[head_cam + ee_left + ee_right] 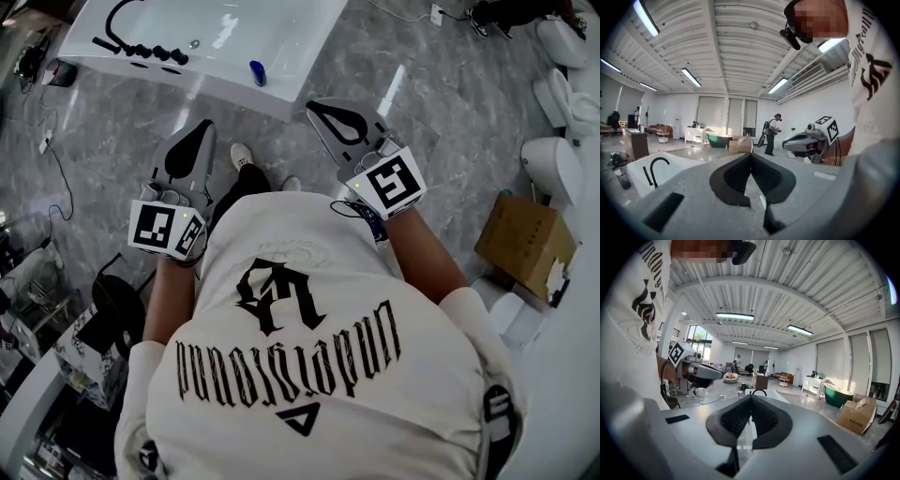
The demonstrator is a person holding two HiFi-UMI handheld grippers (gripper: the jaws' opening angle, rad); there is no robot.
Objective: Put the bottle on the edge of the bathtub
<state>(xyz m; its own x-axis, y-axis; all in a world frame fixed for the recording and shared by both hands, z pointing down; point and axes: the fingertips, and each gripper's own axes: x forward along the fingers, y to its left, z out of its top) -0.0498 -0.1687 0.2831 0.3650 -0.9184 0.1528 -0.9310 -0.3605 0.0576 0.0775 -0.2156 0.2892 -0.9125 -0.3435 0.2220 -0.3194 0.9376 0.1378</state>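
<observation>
Centrally, my right hand-held gripper (323, 111) is clenched on nothing, its jaws met tip to tip. My left hand-held gripper (204, 128) is likewise clenched and empty. Both hang over the grey marbled floor (112, 122). Ahead, the blue bottle (257, 72) stands on the near edge of the white bathtub (281, 101), toward its right corner, well apart from both.

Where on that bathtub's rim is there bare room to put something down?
The near rim of the bathtub is bare between the black knobs and the blue bottle, and again from the bottle to the right corner. The left end is crowded by the faucet and knobs.
</observation>
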